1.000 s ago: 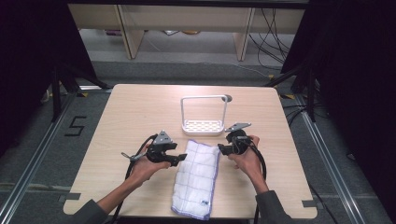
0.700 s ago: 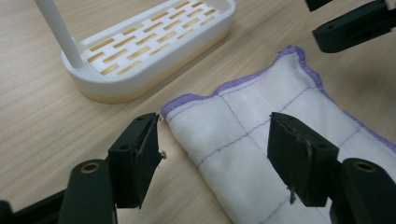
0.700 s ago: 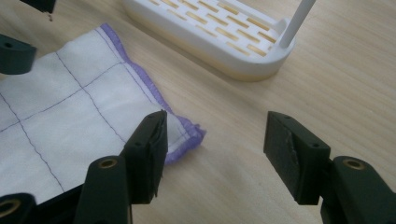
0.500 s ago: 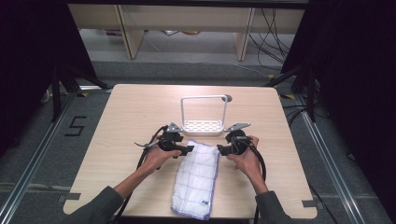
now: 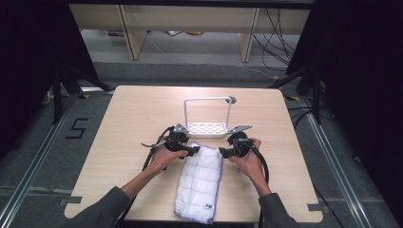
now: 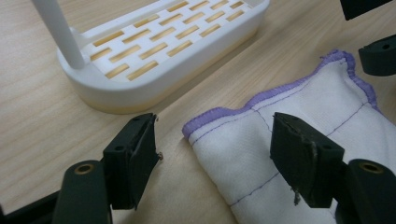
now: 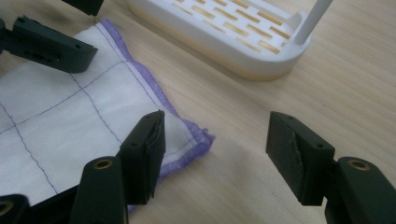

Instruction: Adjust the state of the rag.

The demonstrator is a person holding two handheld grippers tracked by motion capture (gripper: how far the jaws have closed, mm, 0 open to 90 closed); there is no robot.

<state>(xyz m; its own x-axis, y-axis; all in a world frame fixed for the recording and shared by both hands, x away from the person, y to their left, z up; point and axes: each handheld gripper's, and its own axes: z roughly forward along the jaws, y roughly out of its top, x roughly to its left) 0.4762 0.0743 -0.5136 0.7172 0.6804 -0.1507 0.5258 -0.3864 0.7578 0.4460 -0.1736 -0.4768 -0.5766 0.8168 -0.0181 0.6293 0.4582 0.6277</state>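
Your left gripper has its jaws apart, having just been opening, and between them lies the far-left corner of the folded cloth: one jaw hovers over bare wood, the other over the white fabric, neither pad pressing on it. Your right gripper is also spread, its jaws having widened too, and it straddles the far-right corner, one jaw above the purple hem, the other above the table. Seen from above, each corner sits just inward of its gripper: at about 3 o'clock from the left one, about 9 o'clock from the right. Both hands are equally near, one per corner. The cloth's long axis runs roughly from 12 to 6 o'clock, tilted slightly, with the far short edge between your grippers and the near edge toward you. The white rack stands just beyond that far edge, at 12 o'clock, close but apart. I judge the coming pinch depends on each jaw pair dropping squarely over its corner.
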